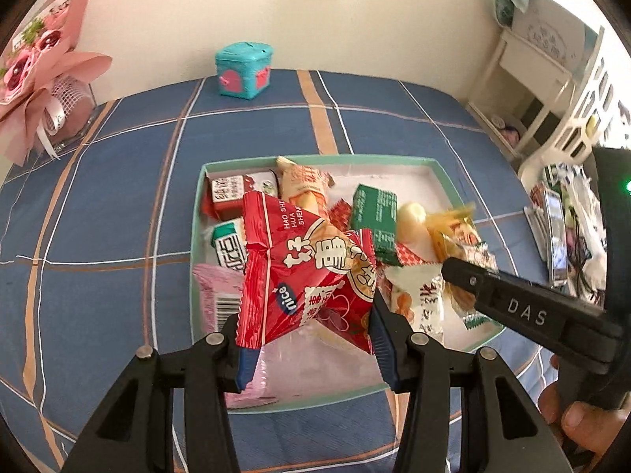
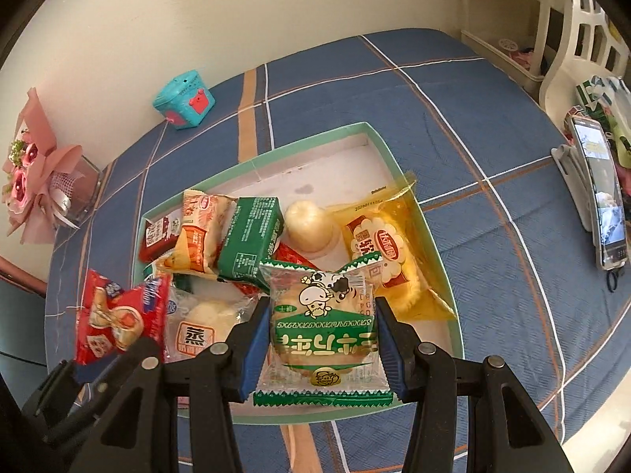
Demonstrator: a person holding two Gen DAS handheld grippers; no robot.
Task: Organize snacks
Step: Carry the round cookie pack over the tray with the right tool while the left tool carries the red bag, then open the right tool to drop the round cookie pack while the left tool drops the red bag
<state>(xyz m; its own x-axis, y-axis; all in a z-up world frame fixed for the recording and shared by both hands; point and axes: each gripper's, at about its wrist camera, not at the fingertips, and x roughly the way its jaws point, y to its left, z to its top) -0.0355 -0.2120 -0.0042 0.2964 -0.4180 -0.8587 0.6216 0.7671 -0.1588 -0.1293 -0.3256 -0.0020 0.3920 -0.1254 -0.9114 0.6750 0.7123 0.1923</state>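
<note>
Left wrist view: a red peanut snack bag [image 1: 311, 276] is squeezed by the left gripper [image 1: 311, 339].
A green-and-clear cake packet [image 2: 323, 327] is pinched by the right gripper [image 2: 321, 351] above the mint-rimmed box [image 2: 307, 146].

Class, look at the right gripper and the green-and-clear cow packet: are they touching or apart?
Touching. The right wrist view shows the right gripper with both blue pads pressed against the sides of the cow packet, which is held above the tray.

I see a red packet [image 1: 307, 276] printed with white characters, a clear packet [image 2: 325, 327] banded green with a cartoon cow, a mint-green tray [image 2: 315, 142] with white inside, and a blue bedsheet [image 1: 130, 181] crossed by orange and white lines.
</note>
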